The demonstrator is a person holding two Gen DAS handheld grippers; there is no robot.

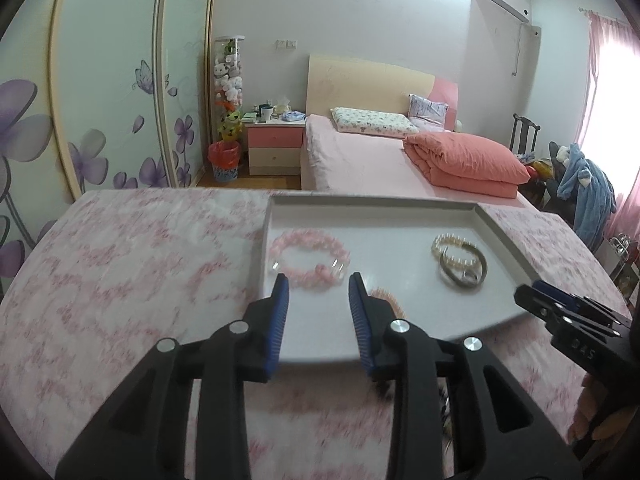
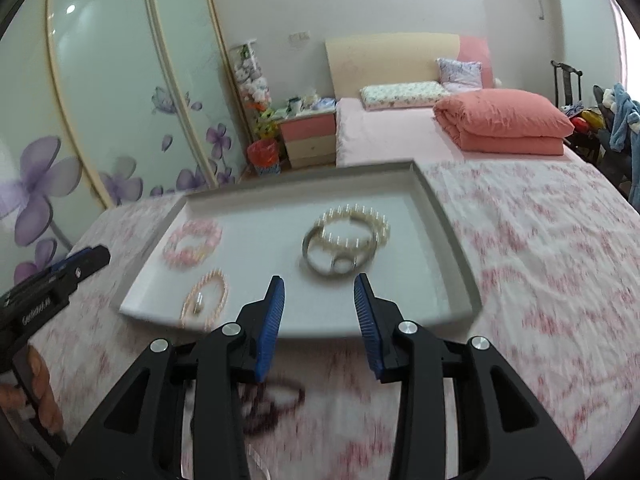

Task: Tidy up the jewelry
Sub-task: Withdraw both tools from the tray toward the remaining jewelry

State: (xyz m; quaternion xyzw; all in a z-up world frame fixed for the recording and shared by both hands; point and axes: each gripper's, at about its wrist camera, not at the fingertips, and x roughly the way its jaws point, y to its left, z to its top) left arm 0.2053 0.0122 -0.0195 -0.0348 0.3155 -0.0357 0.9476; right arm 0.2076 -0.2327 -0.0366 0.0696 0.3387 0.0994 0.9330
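A bedroom, seen over a table with a pink floral cloth (image 2: 540, 240). At far left stand wardrobe doors printed with purple flowers (image 2: 40, 176). The left gripper (image 1: 318, 286) hovers at the near edge of a grey tray (image 2: 448, 216), its blue-padded jaws parted and holding nothing. On the tray's left side lies a pink bead bracelet (image 1: 308, 258), with a smaller peach bead bracelet (image 2: 205, 298) nearer. On the tray's right side, a pearl bracelet (image 2: 356, 222) overlaps a silver bangle (image 2: 320, 256). The right gripper (image 2: 320, 286) hovers near these, jaws parted and empty. A dark bead bracelet (image 2: 280, 400), blurred, lies on the cloth near the tray. A pink bed (image 1: 360, 160) stands beyond.
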